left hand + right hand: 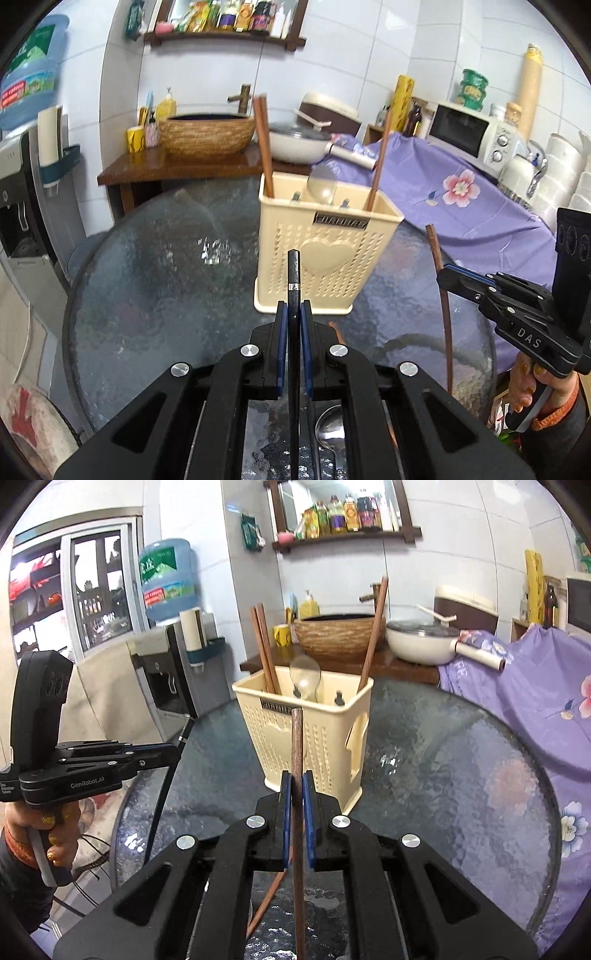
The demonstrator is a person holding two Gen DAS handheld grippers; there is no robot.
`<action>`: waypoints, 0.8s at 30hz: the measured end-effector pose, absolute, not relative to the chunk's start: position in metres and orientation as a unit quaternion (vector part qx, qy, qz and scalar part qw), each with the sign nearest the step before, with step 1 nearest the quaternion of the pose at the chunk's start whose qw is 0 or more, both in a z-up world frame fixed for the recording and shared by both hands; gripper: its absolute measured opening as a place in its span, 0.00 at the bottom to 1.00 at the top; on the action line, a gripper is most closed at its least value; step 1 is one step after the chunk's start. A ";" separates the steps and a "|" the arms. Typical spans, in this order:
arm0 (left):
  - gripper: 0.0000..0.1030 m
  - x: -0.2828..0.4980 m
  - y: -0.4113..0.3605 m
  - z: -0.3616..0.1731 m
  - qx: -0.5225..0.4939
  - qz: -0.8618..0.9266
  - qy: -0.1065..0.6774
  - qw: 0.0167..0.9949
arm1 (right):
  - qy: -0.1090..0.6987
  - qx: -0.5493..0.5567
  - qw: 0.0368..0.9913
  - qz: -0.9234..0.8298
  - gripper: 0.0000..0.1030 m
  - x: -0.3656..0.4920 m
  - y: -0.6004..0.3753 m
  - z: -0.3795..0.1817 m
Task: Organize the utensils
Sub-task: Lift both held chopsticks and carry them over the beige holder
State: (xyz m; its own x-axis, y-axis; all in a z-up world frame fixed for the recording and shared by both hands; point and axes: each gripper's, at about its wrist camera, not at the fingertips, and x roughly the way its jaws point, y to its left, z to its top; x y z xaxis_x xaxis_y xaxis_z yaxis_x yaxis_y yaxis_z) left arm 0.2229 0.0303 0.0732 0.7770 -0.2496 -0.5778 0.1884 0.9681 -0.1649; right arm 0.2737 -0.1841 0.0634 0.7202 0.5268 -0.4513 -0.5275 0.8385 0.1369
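Left wrist view: left gripper [294, 314] clenched on a black chopstick [293, 273], bottom centre of frame, tip pointing at the holder [325, 254] mid-frame. Right gripper [448, 275] at right edge grasps a brown chopstick [441, 291], upright, clear of the holder.

Right wrist view confirms: brown chopstick pinched between the blue pads [286, 805], holder straight ahead on the glass table [461, 775].

Done so far, judging by contents: holder already has a pair of brown chopsticks [264, 144] on its left side, a single one [380, 162] on its right side, and a spoon [323, 186] between, bowl up.

Left: both held sticks need dropping in. At least one more spoon [330, 424] and another brown stick [271, 893] lie on the table under the grippers. Looks past halfway, not finished. Can't tell if more lies out of view.
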 end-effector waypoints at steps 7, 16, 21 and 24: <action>0.07 0.203 0.034 0.107 -0.044 -0.124 0.268 0.954 | 0.211 0.009 0.932 0.295 0.07 0.254 -0.195 0.093; 0.07 0.194 0.034 0.115 -0.042 -0.121 0.259 0.957 | 0.208 0.001 0.933 0.292 0.07 0.248 -0.198 0.098; 0.07 0.192 0.036 0.119 -0.045 -0.127 0.258 0.957 | 0.202 -0.002 0.935 0.292 0.07 0.247 -0.199 0.103; 0.07 0.192 0.038 0.123 -0.051 -0.130 0.257 0.956 | 0.198 -0.002 0.936 0.292 0.07 0.245 -0.200 0.107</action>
State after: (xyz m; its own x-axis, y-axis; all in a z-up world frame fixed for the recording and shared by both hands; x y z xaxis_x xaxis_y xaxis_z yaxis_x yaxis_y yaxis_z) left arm 0.1919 0.0376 0.1227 0.8345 -0.2753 -0.4773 0.2226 0.9608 -0.1650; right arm 0.2447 -0.2000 0.1072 0.7504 0.5463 -0.3721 -0.5482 0.8289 0.1114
